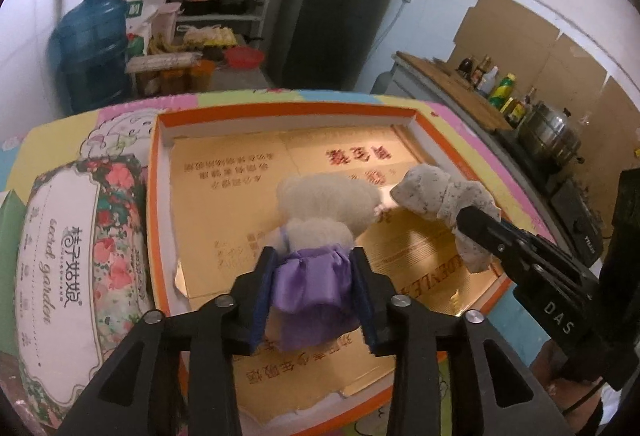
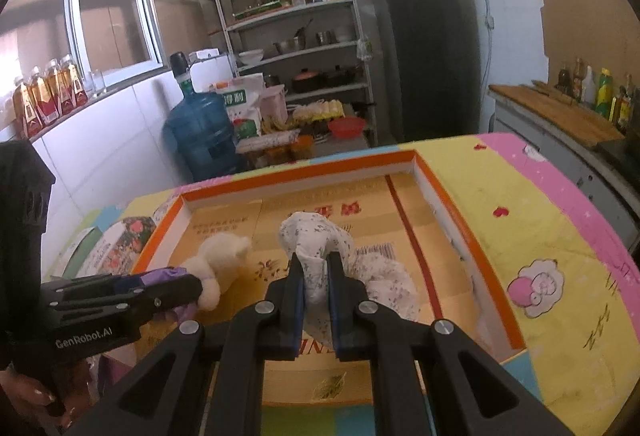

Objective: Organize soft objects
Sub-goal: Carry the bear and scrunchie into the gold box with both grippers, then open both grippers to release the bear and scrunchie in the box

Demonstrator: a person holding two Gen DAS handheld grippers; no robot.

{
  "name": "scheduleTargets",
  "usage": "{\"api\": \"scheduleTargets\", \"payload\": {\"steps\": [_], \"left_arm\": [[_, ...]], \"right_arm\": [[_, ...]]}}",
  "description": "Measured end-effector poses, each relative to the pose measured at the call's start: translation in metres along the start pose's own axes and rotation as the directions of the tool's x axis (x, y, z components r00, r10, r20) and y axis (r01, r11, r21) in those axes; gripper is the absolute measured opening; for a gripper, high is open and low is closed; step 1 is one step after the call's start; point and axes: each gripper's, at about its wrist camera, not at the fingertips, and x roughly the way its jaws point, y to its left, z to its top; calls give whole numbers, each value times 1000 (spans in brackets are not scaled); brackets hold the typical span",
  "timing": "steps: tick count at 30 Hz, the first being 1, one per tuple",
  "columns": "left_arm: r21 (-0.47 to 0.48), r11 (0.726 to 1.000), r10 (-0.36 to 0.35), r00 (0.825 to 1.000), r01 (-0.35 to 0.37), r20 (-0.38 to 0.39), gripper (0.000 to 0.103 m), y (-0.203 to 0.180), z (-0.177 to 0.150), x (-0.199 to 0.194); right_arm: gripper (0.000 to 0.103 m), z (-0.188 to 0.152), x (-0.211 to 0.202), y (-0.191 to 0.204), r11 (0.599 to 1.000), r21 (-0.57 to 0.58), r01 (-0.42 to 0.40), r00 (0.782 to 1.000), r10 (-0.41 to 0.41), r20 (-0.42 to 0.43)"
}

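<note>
My left gripper point(image 1: 314, 256) is shut on a cream plush toy point(image 1: 320, 208) in a purple dress, gripped by the dress, over the orange-rimmed tray point(image 1: 280, 116). My right gripper point(image 2: 316, 260) is shut on a grey-white speckled cloth point(image 2: 316, 236) that bunches above the fingers and hangs to the right. In the left wrist view the cloth point(image 1: 440, 192) and the right gripper point(image 1: 476, 224) sit at the right, the cloth touching the plush head. In the right wrist view the plush point(image 2: 224, 260) and the left gripper point(image 2: 192, 288) are at the left.
The tray's floor is gold cardboard point(image 1: 232, 176) with red print. A floral box point(image 1: 72, 244) lies left of the tray on a pastel mat point(image 2: 540, 236). A water jug point(image 1: 92, 48), shelves point(image 2: 296, 48) and a dark fridge point(image 2: 420, 56) stand behind; a counter with bottles point(image 2: 592, 92) stands at the right.
</note>
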Motion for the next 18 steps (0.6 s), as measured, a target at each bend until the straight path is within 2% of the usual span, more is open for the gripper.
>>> {"api": "scheduleTargets", "payload": {"steps": [2,4,6,8,11,18], "left_arm": [[20,1000,16,1000,-16,-5,44,-3,-2,2],[33,999,24,1000,-24,9,50,-7,-3,-2],[49,999,9,1000,-10,30,61,-11,-4,-7],[61,998,7,999,-10,46,65,-12,-5,-14],[71,997,8,998,-13,69,68,-14,-3,-25],[65,998,-12,995,5,99,69,-13,-2,-53]], "right_arm": [[13,-3,1,-1,1000,9,-13,1000,13,-8],[20,-5,2,-2,1000,14,-21,1000,21,-13],[41,-7,1,-2,1000,12,-21,1000,21,-12],[53,-8,-1,-1,1000,9,-23,1000,23,-5],[53,-8,-5,0,1000,8,-28,1000,27,8],[53,-7,-15,5,1000,13,-29,999,28,28]]}}
